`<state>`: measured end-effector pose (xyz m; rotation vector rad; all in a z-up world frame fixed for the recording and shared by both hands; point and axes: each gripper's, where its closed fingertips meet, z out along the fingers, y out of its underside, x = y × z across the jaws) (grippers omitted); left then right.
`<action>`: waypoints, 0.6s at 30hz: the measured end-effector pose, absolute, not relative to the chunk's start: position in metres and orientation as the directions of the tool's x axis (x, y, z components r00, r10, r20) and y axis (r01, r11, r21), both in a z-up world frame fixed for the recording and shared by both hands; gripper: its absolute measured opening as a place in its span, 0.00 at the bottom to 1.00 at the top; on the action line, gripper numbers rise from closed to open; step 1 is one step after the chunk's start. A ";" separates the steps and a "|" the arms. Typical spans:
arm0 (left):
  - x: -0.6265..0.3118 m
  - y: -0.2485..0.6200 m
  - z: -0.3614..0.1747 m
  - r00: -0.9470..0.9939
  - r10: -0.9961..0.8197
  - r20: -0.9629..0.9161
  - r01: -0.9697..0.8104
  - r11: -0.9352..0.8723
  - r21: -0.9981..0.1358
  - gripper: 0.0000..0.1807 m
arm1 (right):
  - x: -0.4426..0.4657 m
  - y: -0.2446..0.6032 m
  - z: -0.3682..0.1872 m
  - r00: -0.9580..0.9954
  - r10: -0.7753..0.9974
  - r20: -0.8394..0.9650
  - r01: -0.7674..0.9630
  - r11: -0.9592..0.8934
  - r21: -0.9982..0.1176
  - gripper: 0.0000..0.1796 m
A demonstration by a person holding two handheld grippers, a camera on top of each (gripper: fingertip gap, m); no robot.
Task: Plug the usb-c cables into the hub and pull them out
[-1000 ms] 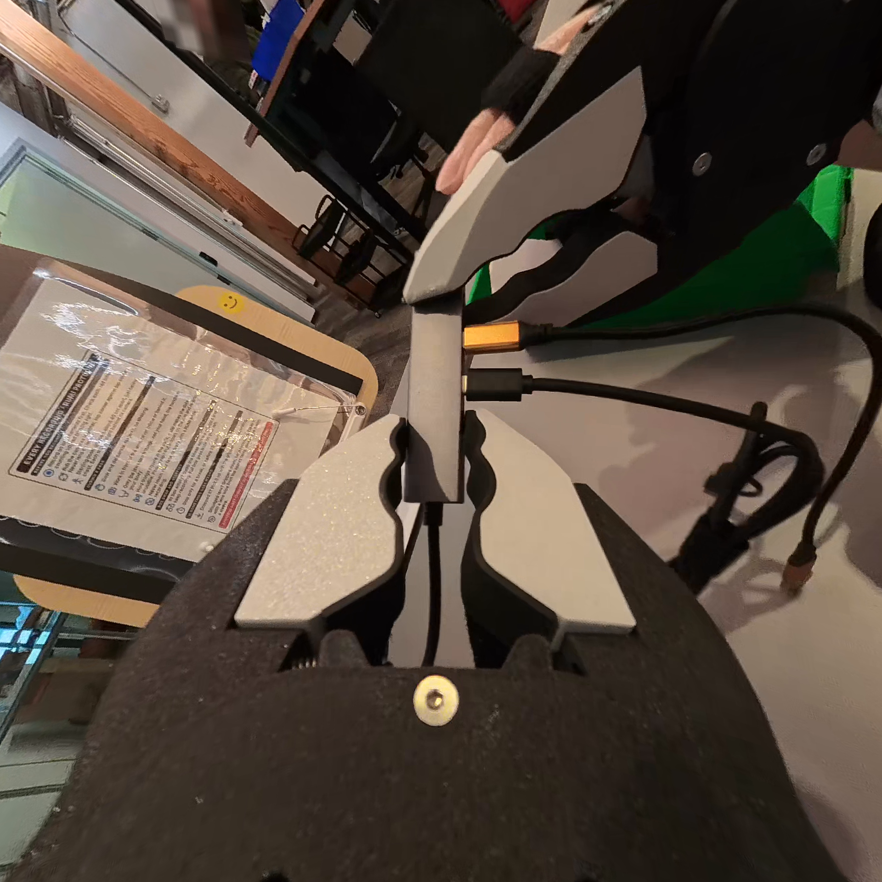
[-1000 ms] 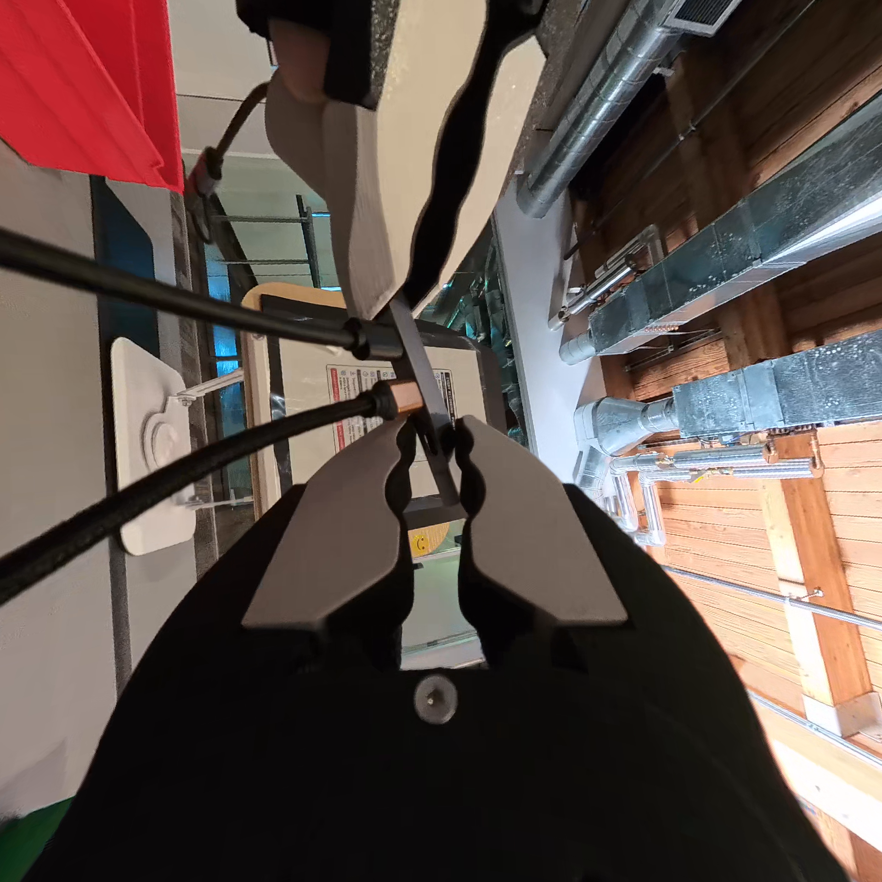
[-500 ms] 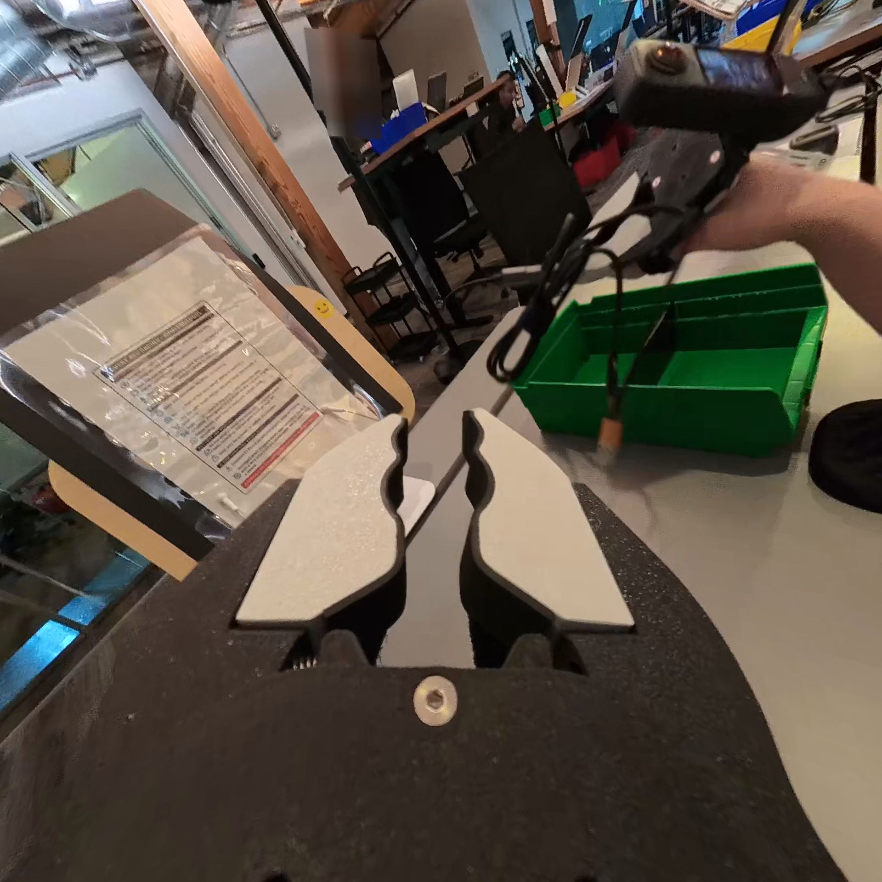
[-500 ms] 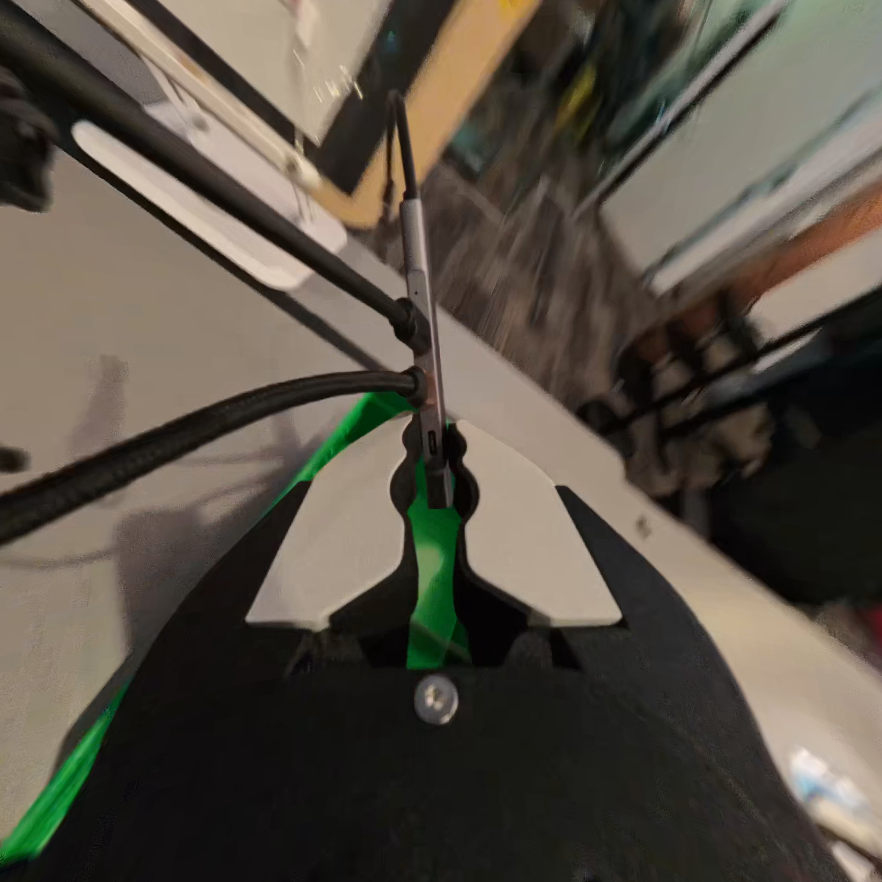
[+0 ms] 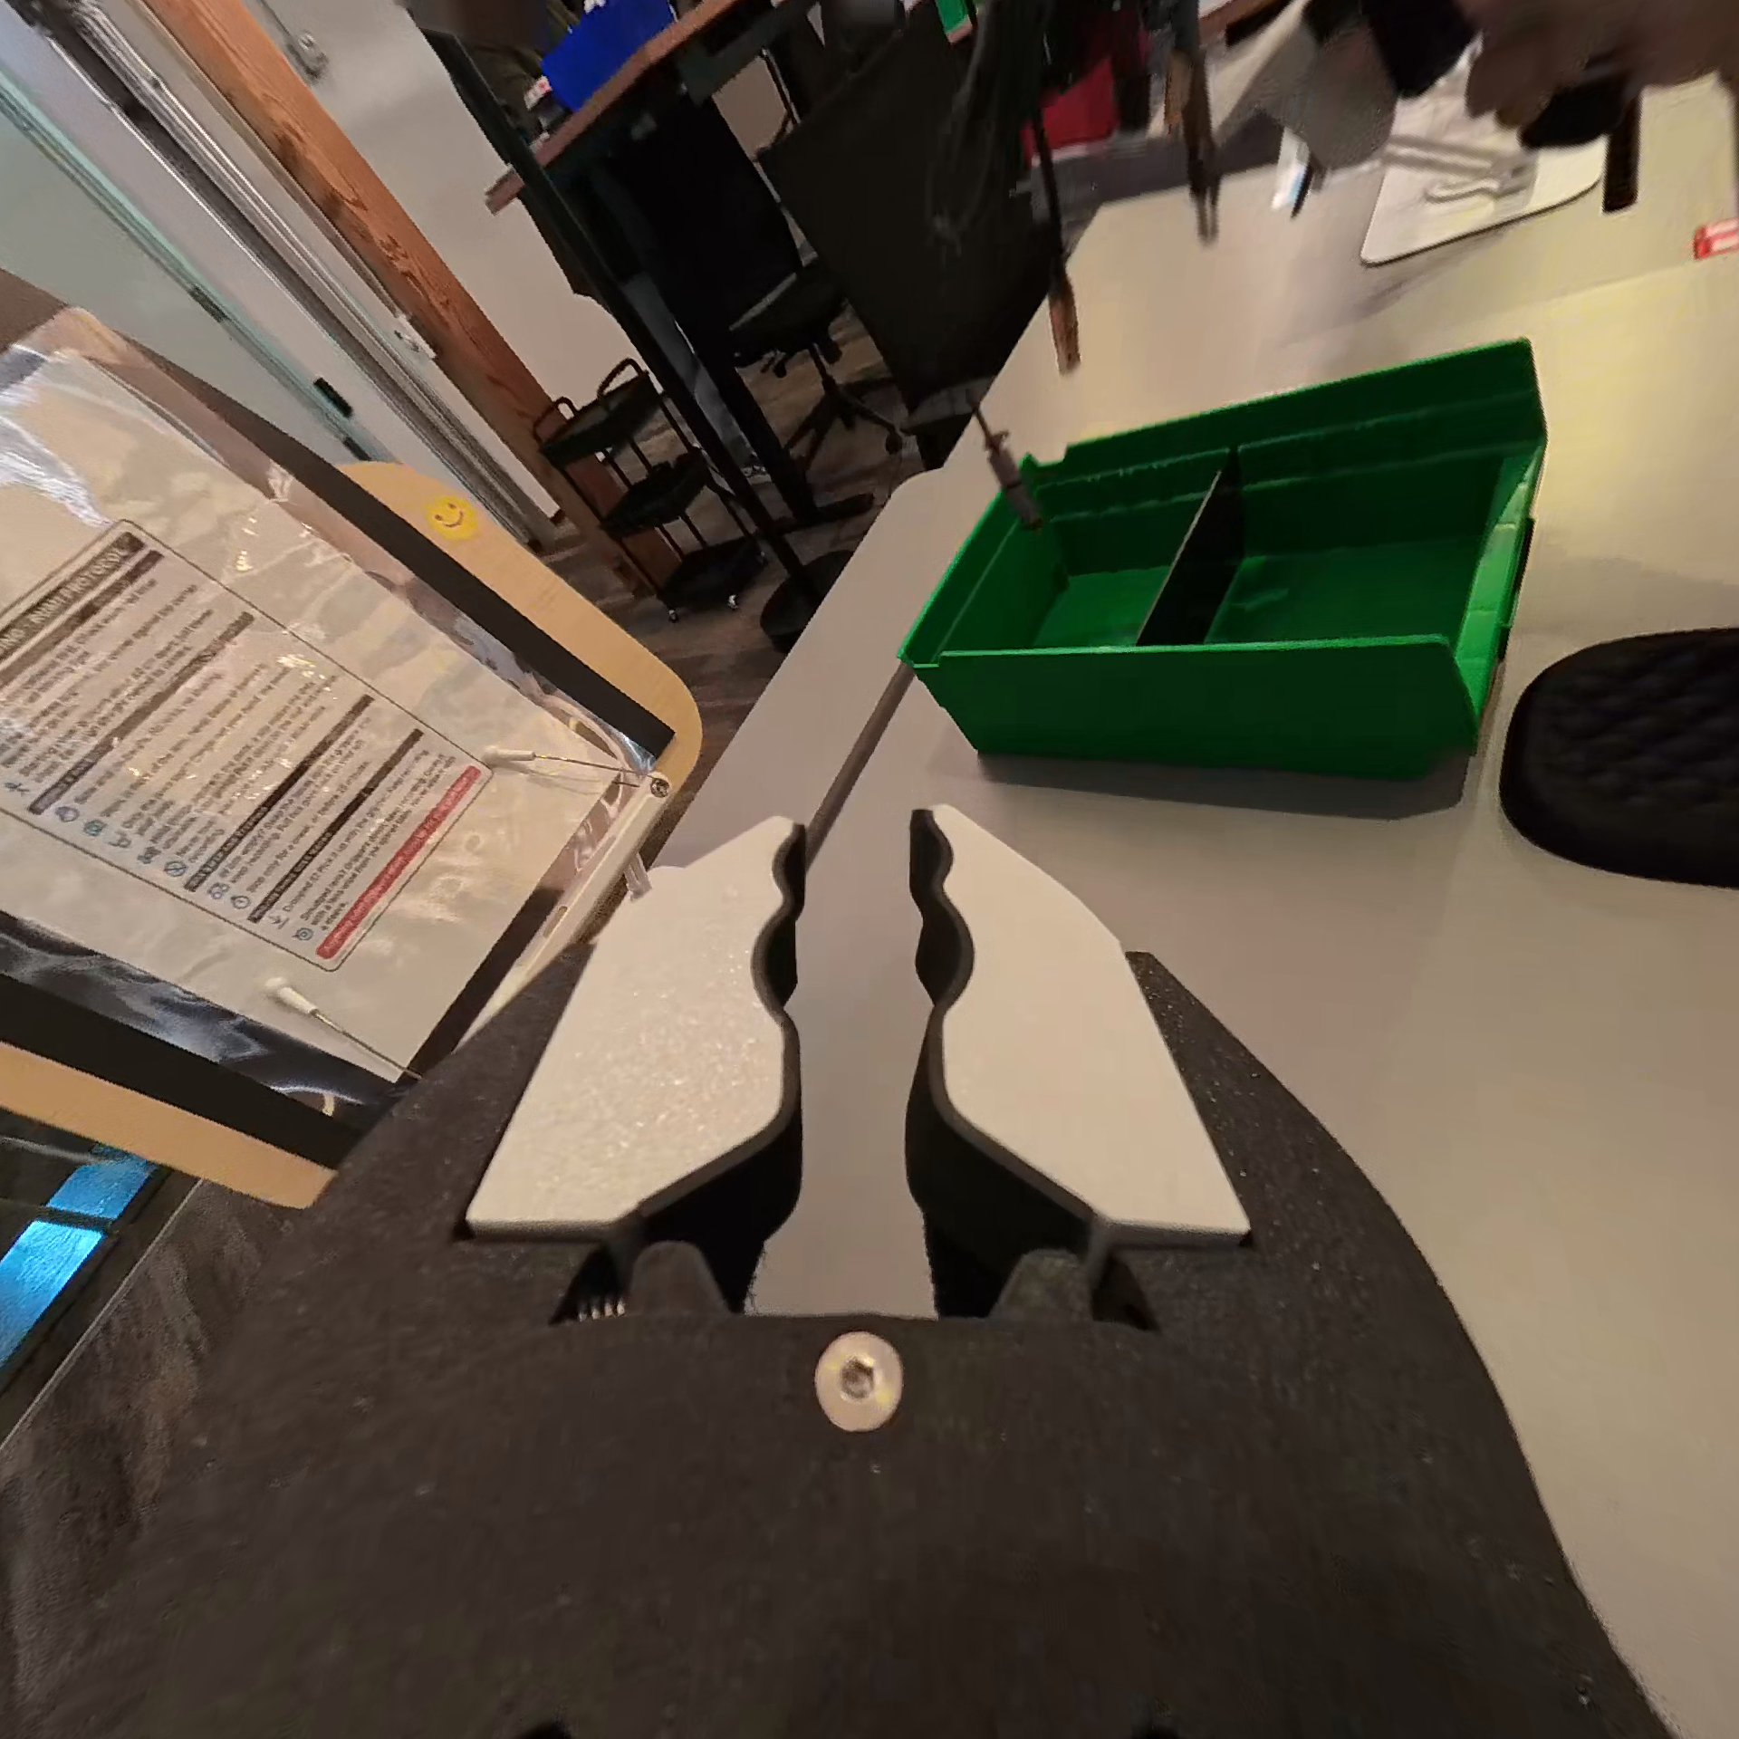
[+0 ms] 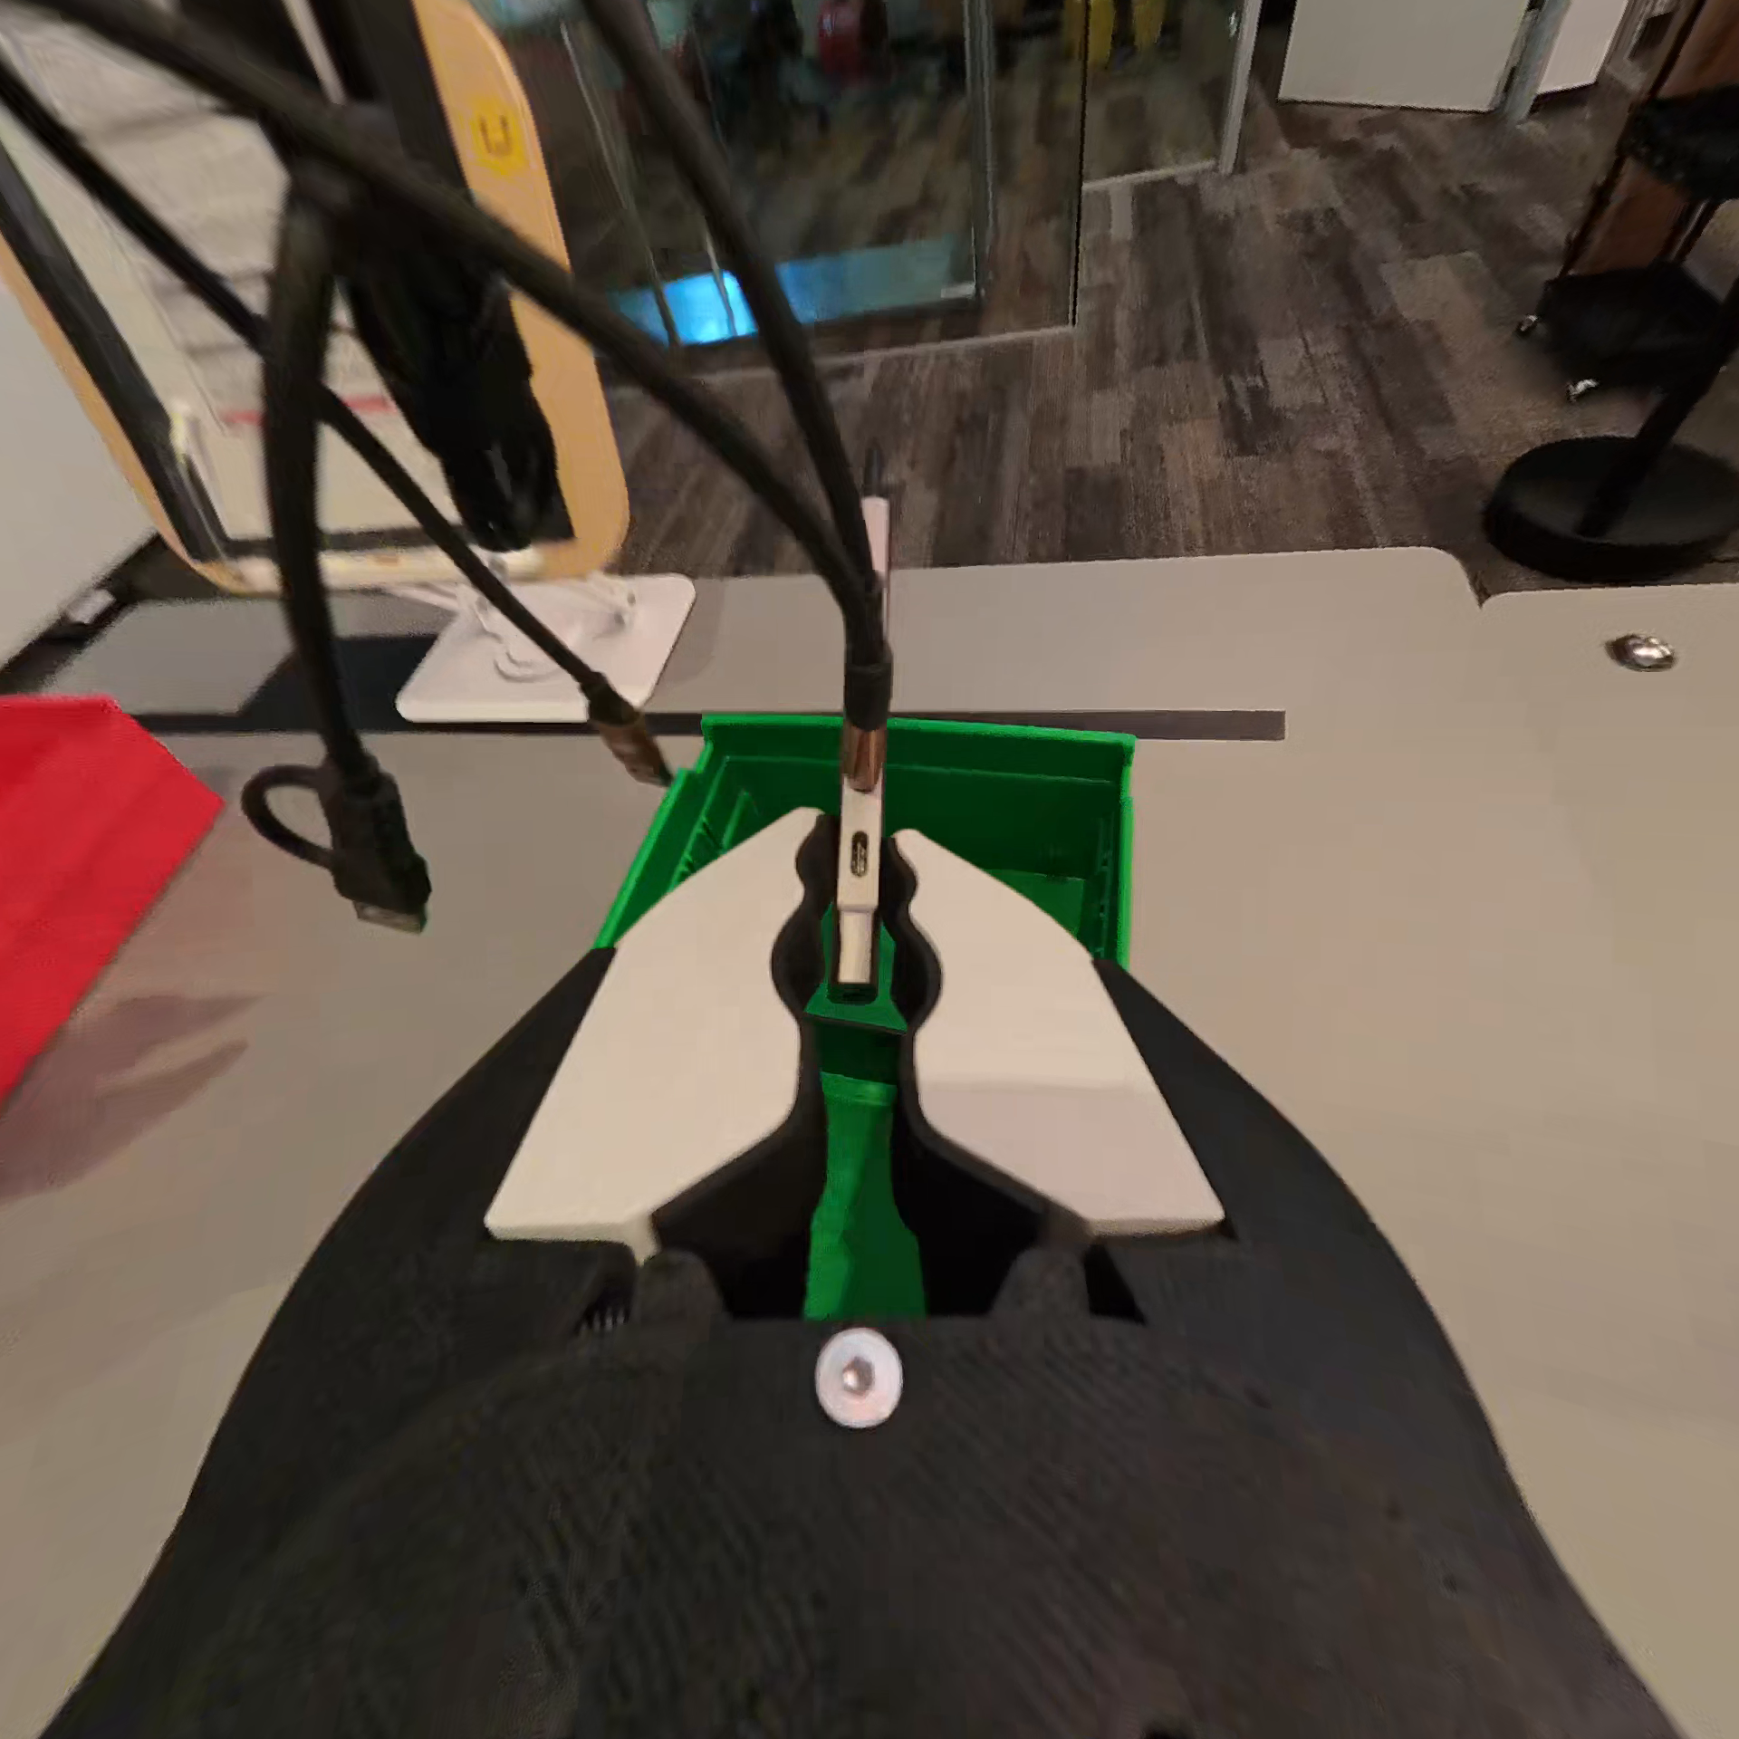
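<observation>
In the right wrist view my right gripper (image 6: 856, 828) is shut on the slim silver hub (image 6: 861, 875) and holds it above the green bin (image 6: 1035, 781). A black cable with a copper collar (image 6: 866, 743) is plugged into the hub, and a second black cable runs to it farther along. Their loose ends, a black connector (image 6: 381, 875) and a copper plug (image 6: 630, 743), dangle at the left. My left gripper (image 5: 856, 828) is slightly open and empty, low over the grey table (image 5: 1317, 988). In the left wrist view the right gripper (image 5: 1506, 75) is blurred at top right, with the cables (image 5: 1059, 235) hanging over the bin.
The green bin (image 5: 1223, 696) has a black divider and holds nothing visible. A black padded disc (image 5: 1637, 753) lies to its right. A framed sign (image 5: 282, 753) on a white base (image 6: 555, 649) stands at the table's edge. A red bin (image 6: 75, 847) sits at left. Some 35 centimeters of space lies between my two pairs of fingers.
The left gripper no longer holds the hub. The right gripper has carried the hub and its cables away, swung round and now holds them over the green bin. The left gripper has drawn back.
</observation>
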<state>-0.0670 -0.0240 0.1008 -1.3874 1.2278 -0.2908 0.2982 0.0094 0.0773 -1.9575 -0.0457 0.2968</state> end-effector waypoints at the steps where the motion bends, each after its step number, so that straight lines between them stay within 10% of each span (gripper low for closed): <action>1: -0.065 -0.024 0.098 0.404 -0.780 -0.478 -0.494 0.254 -0.831 0.11 | 0.300 0.004 0.084 0.963 0.175 -0.206 -0.129 -0.372 -0.919 0.05; 18: -0.040 -0.031 0.066 0.303 -0.841 -0.449 -0.571 0.217 -0.792 0.10 | 0.276 0.054 -0.042 0.915 0.168 -0.368 -0.110 -0.772 -0.626 0.06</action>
